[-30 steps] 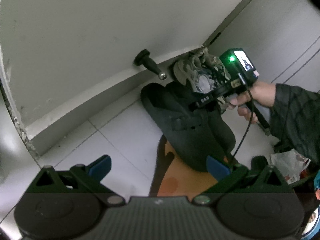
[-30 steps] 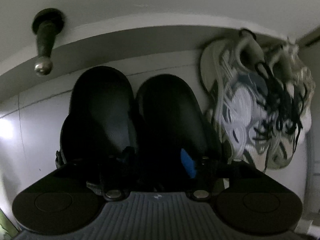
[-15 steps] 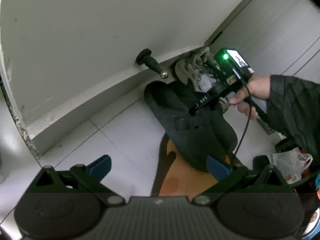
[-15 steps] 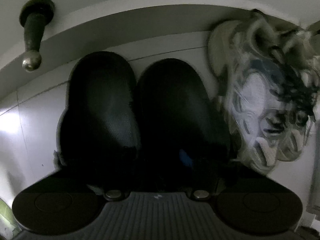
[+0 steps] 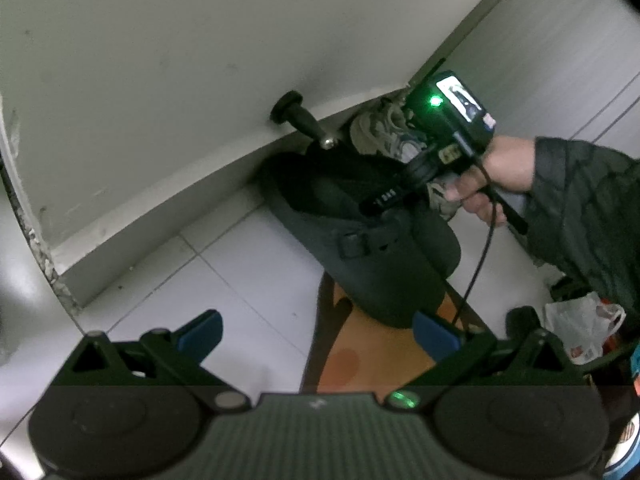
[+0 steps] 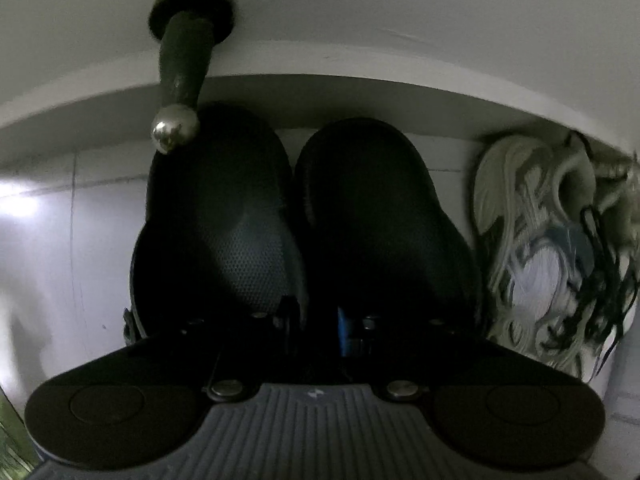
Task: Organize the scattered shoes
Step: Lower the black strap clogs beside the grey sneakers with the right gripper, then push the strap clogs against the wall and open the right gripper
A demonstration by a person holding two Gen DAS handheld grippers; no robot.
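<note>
A: Place type? A home entryway is indicated. Glossy white floor tiles [image 5: 240, 264] are seen, met by a pale wall with a skirting board [image 5: 168, 216], and a black door stopper [image 5: 304, 120] with a metal tip is fixed low on it.

B: Other cues?

A: Black clogs [image 6: 288, 232] and light sneakers [image 6: 548, 256] are lined up toes to the wall. An orange doormat [image 5: 372, 352] is laid on the tiles, a crumpled plastic bag [image 5: 580, 332] is dropped nearby, and grey panelled cabinet fronts [image 5: 560, 52] are seen at the corner.
</note>
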